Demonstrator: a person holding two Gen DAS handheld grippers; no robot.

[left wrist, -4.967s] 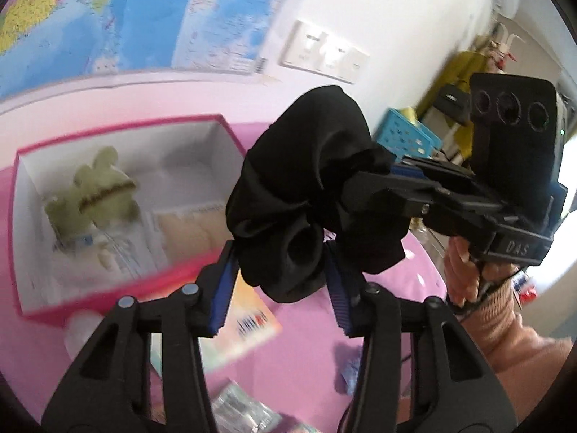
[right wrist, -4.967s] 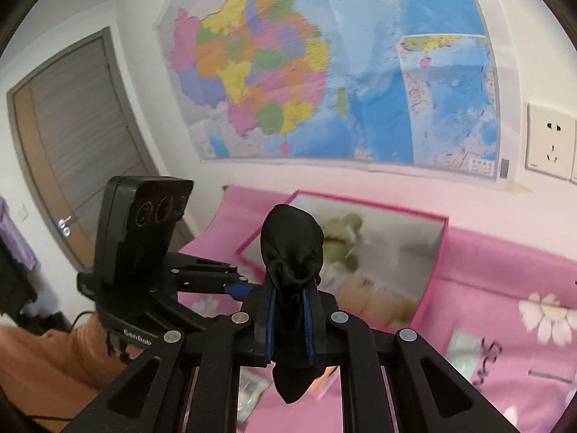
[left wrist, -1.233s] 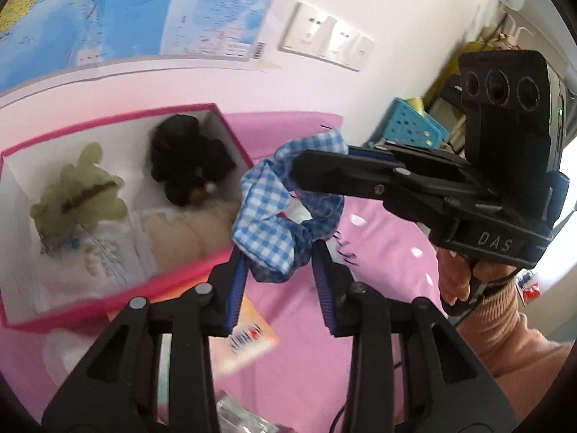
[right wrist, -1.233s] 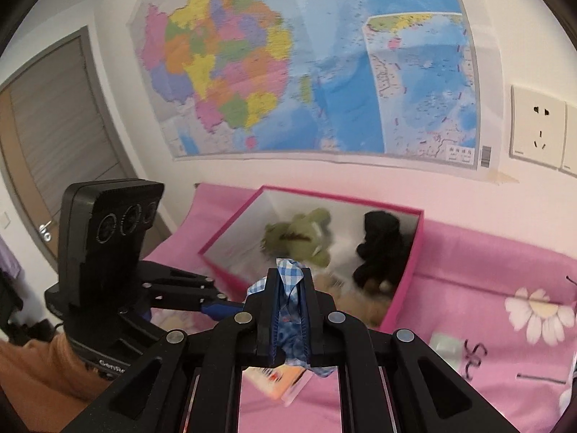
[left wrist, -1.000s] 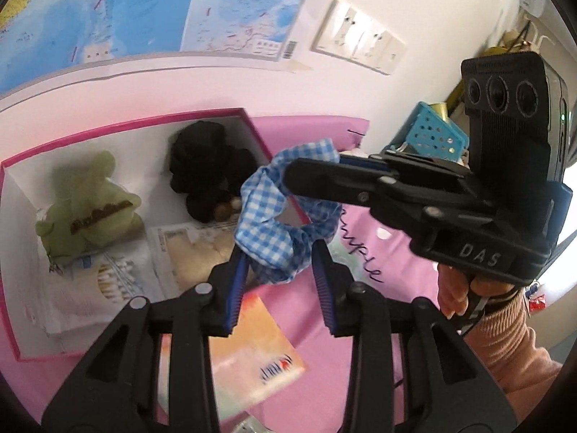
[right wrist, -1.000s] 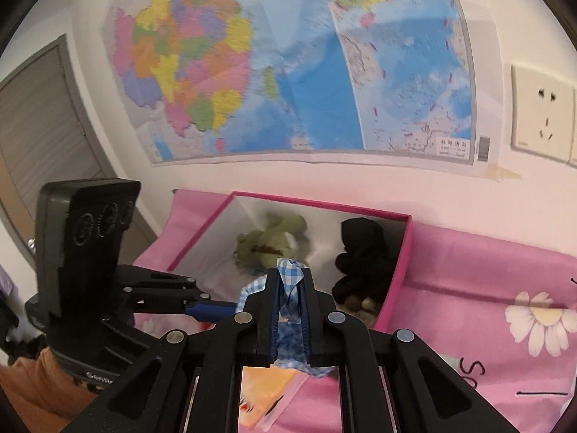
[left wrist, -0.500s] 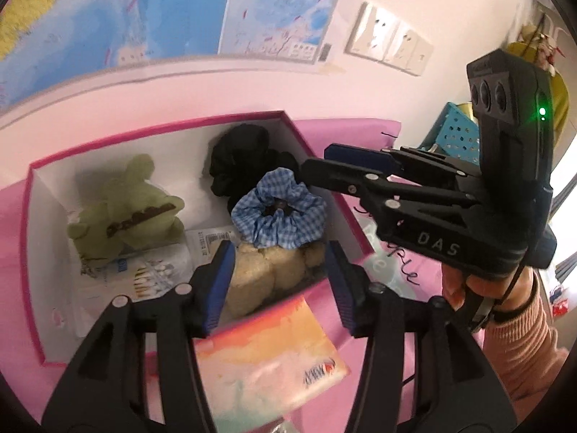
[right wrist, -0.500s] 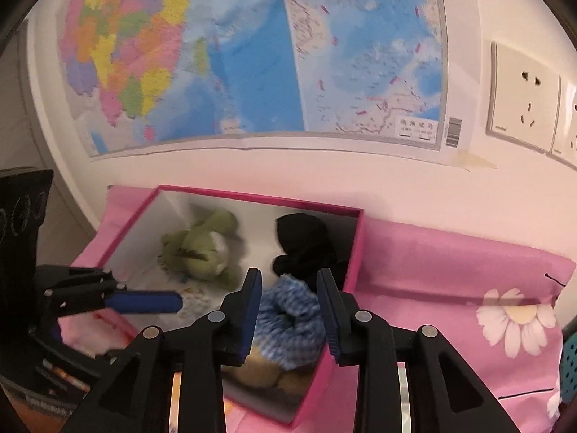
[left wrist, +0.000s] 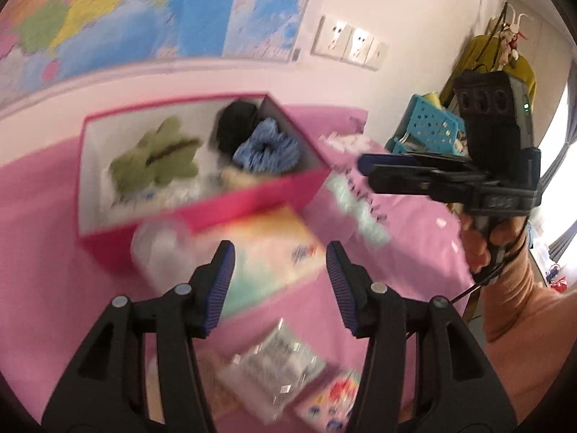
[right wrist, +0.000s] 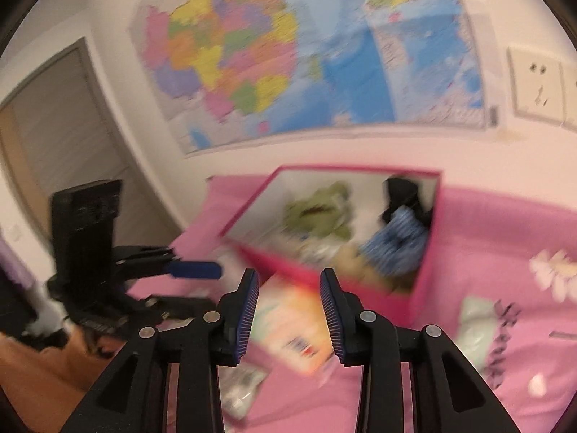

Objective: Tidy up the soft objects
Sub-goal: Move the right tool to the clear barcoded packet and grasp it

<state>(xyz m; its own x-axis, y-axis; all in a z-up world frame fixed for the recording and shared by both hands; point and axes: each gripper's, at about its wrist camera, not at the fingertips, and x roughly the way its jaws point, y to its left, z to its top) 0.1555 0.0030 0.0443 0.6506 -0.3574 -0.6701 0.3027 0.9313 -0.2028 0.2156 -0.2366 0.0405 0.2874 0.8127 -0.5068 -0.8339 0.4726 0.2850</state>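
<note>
Blue gingham fabric scrunchie [left wrist: 266,150] is lying inside the pink-walled cardboard box [left wrist: 252,195]; left claw [left wrist: 279,281] and right claw [right wrist: 289,310] are gaping wide, empty.

White wall with large coloured map [right wrist: 306,57], sockets [left wrist: 348,41]; grey door [right wrist: 54,137] at left; pink flowered cloth [right wrist: 505,238]; bright window [left wrist: 557,130].

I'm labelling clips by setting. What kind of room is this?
Probably a bedroom at home: a pink floral bedsheet, a wall map above it, and a yellow garment hanging by the window.
</note>
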